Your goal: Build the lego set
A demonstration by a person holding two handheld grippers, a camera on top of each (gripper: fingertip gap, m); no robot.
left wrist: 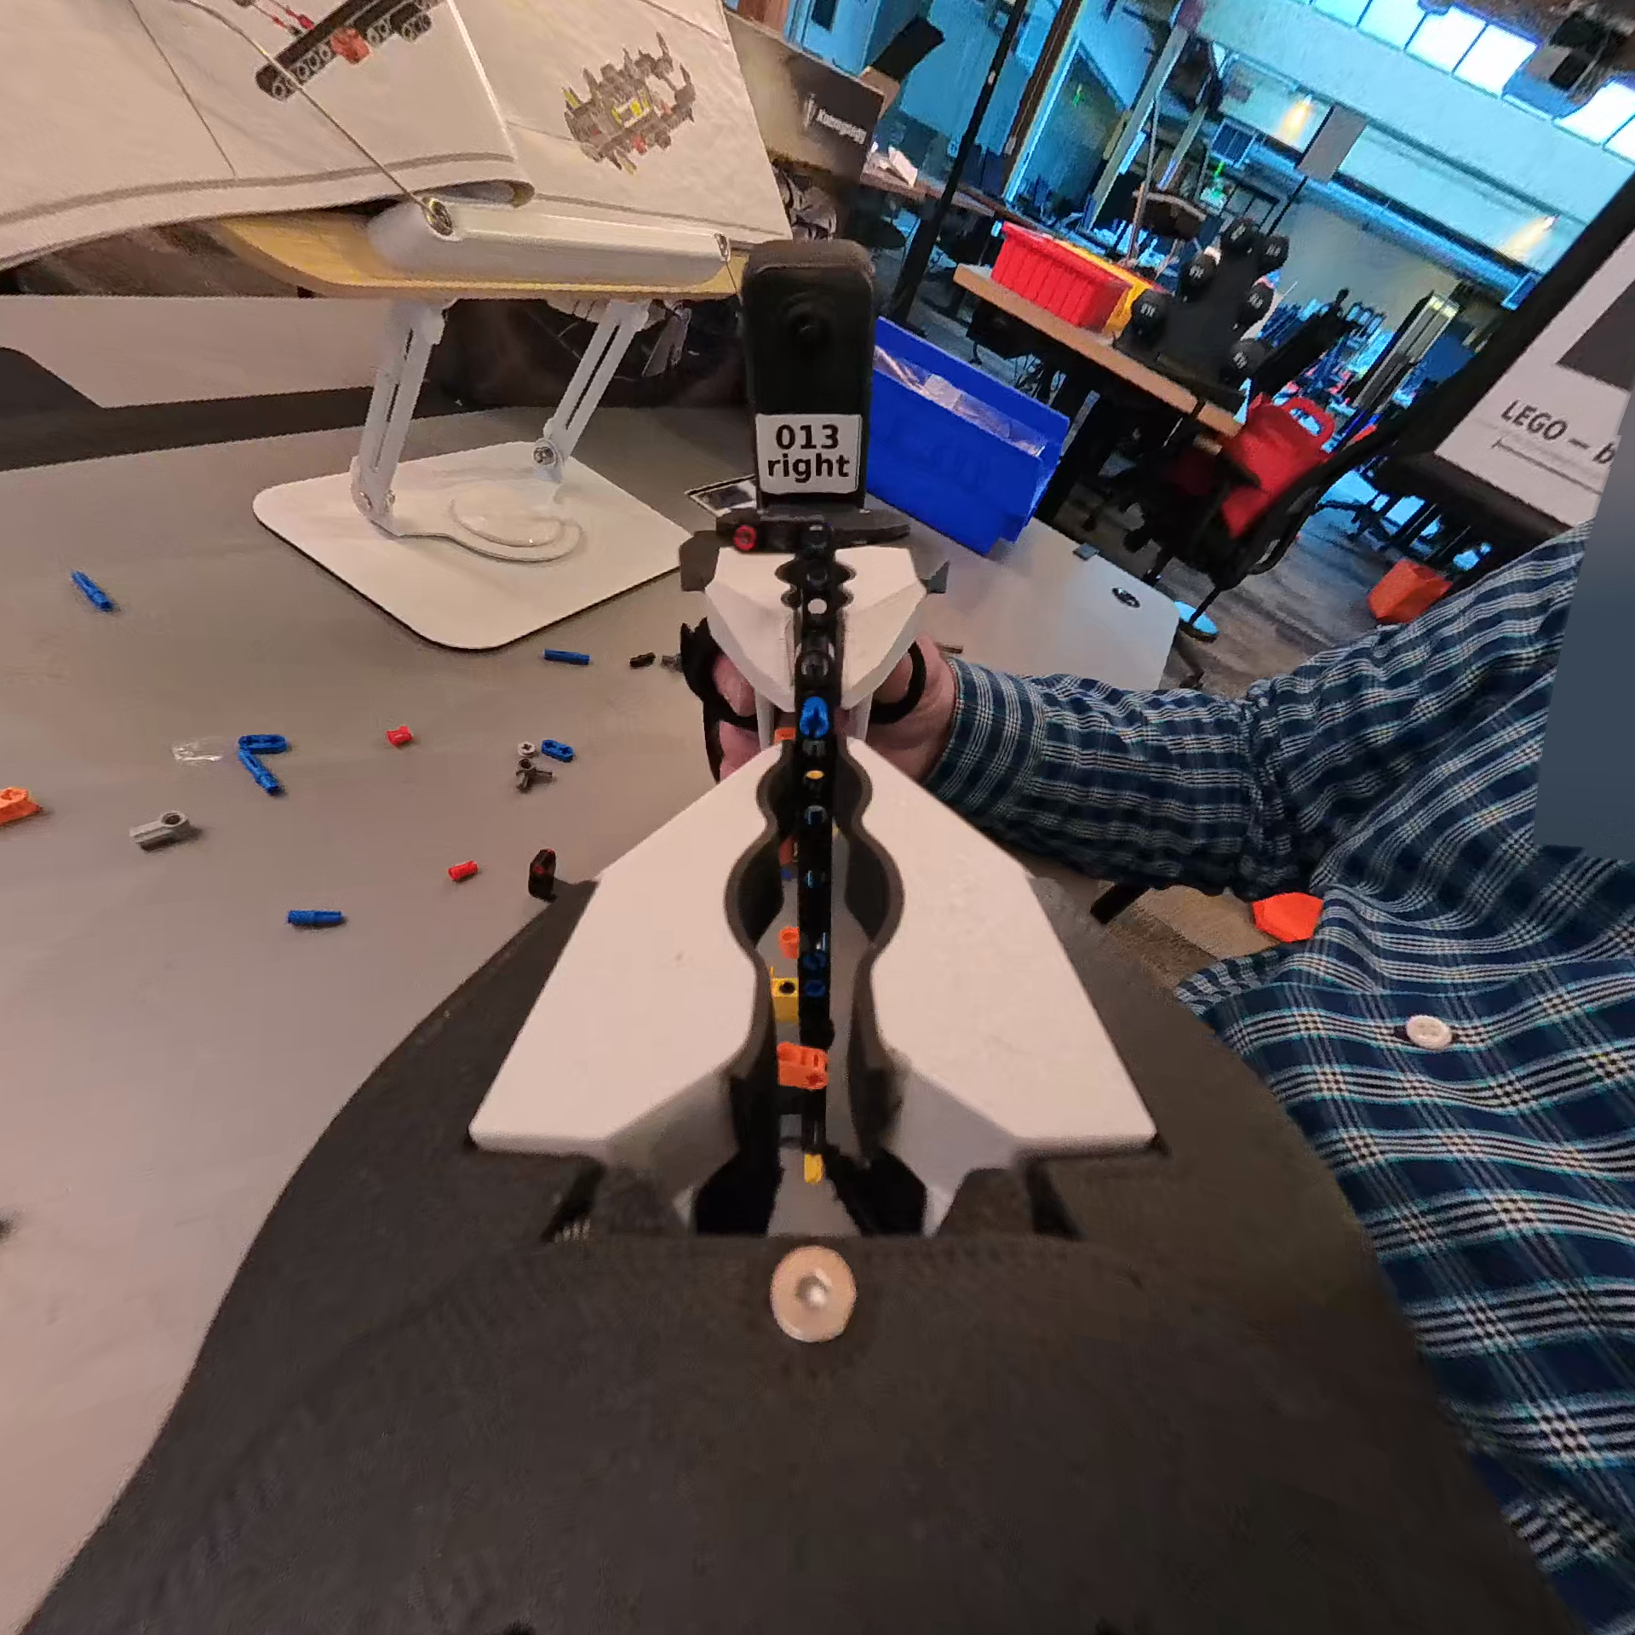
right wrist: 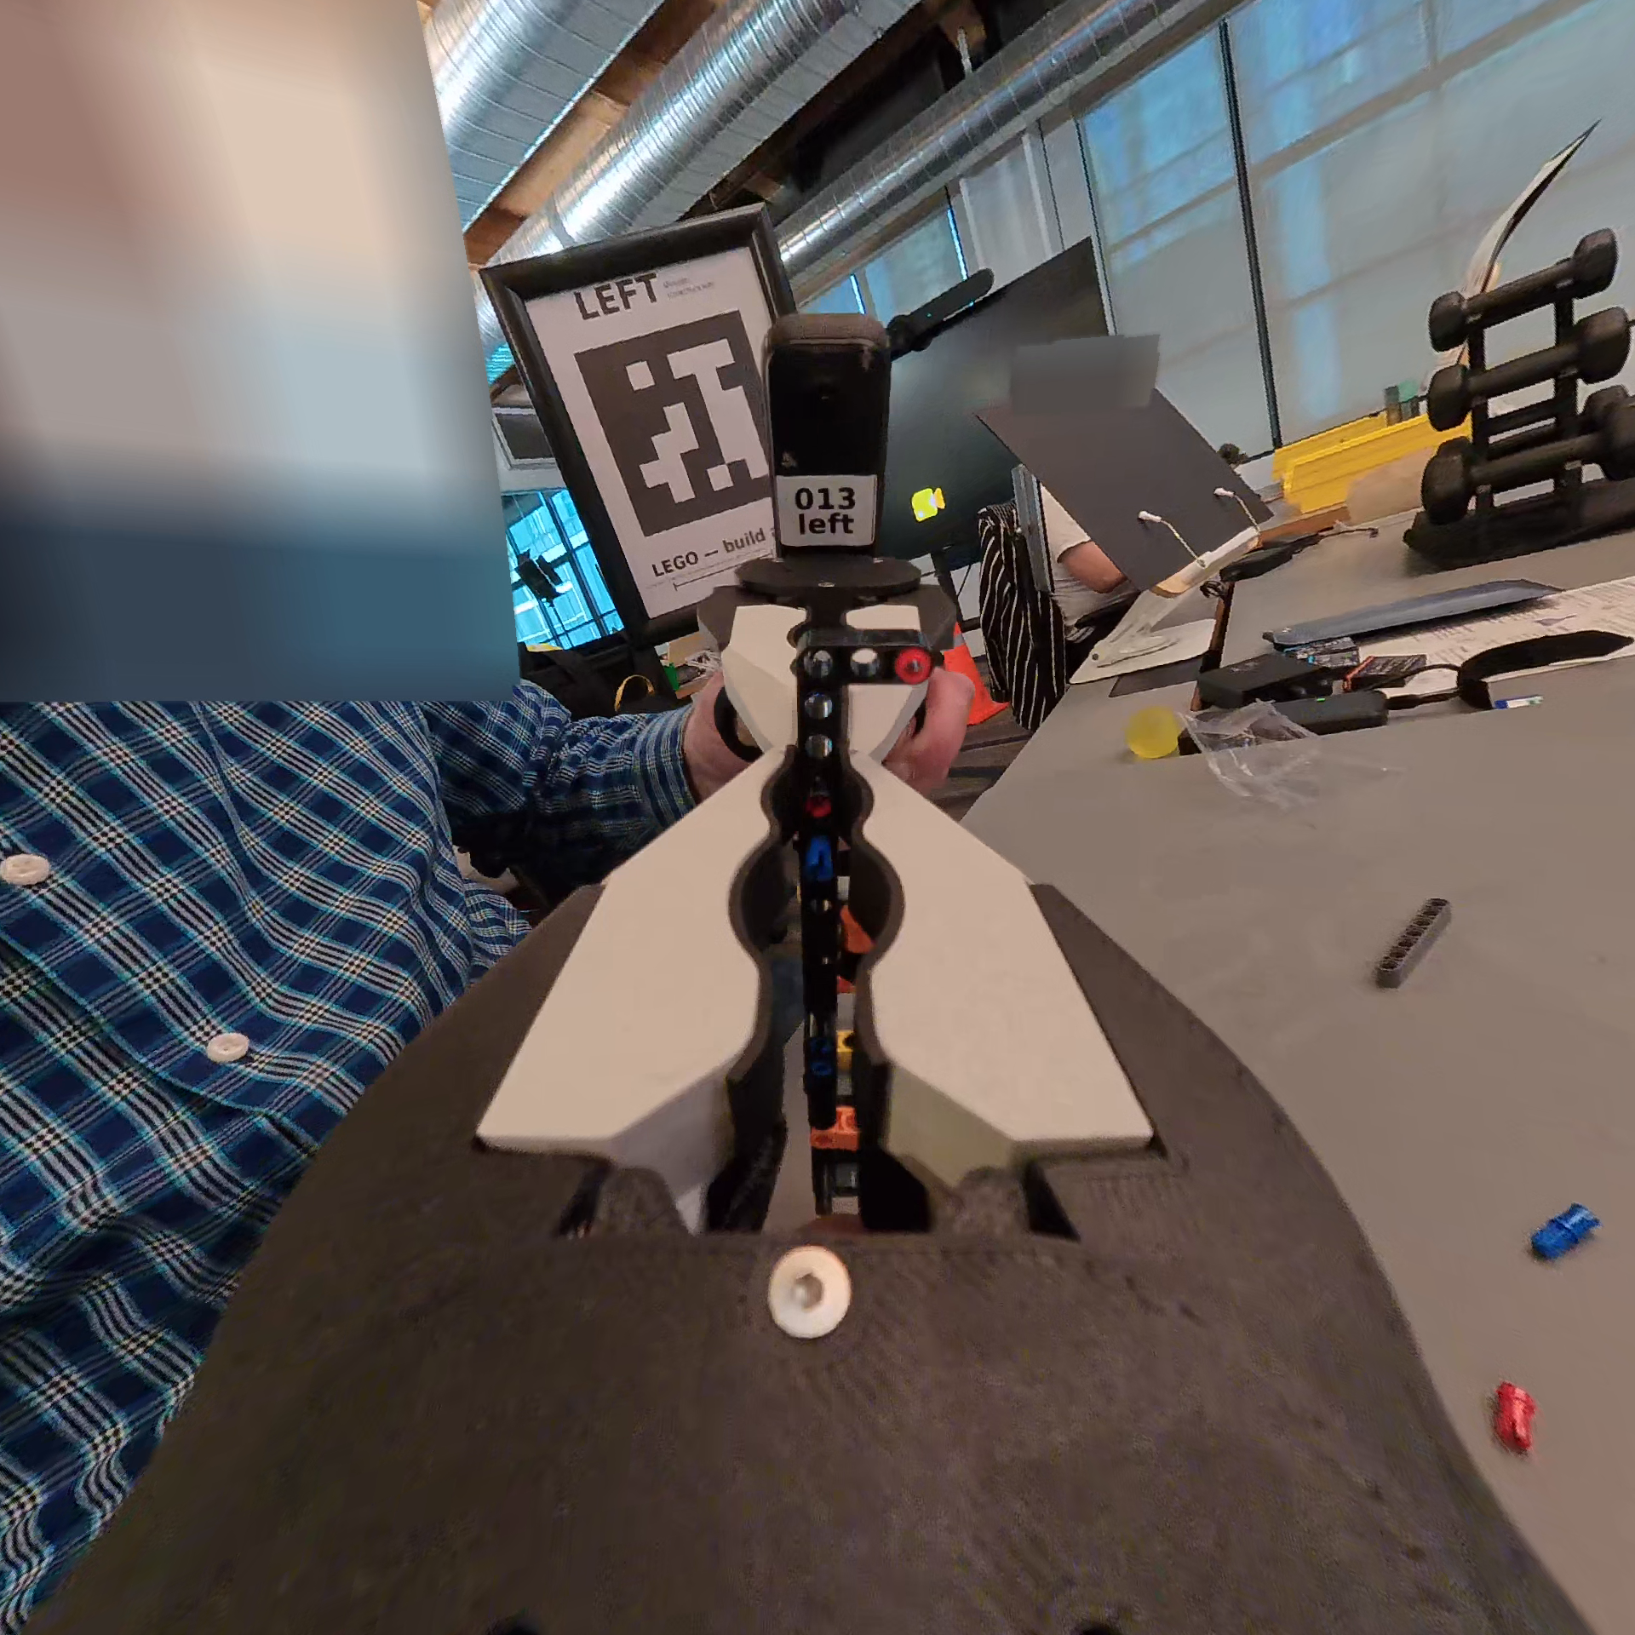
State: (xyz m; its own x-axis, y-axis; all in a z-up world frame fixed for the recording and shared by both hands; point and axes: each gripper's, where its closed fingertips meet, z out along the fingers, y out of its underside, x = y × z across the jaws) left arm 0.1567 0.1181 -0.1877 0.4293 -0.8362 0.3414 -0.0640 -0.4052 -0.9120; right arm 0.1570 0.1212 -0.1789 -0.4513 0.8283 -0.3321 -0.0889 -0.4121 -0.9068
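A long black lego beam assembly [left wrist: 812, 619] with blue, yellow, orange and red pins and an L-shaped end runs between the two grippers above the grey table [left wrist: 221, 1062]. My left gripper [left wrist: 814, 761] is shut on its near end. My right gripper [right wrist: 818, 770] faces it and is shut on the other end of the same assembly [right wrist: 818, 708]. The white fingers [left wrist: 637, 973] hide much of the beam's sides. A hand in a blue plaid sleeve [left wrist: 1150, 761] holds the right gripper.
Loose blue pins [left wrist: 258, 765], red pins [left wrist: 398, 735], a grey connector [left wrist: 164, 830] and an orange piece [left wrist: 16, 805] lie on the table at left. A white stand [left wrist: 460, 522] holds the instruction booklet [left wrist: 531, 106]. A grey beam [right wrist: 1413, 942], a blue pin [right wrist: 1564, 1230] and a red pin [right wrist: 1513, 1416] lie at right. The tips of both grippers are at nearly the same place. From either gripper's tips it is about 20 cm to the red pin [right wrist: 1513, 1416]. My left wrist view [left wrist: 465, 865] looks at it from another angle.
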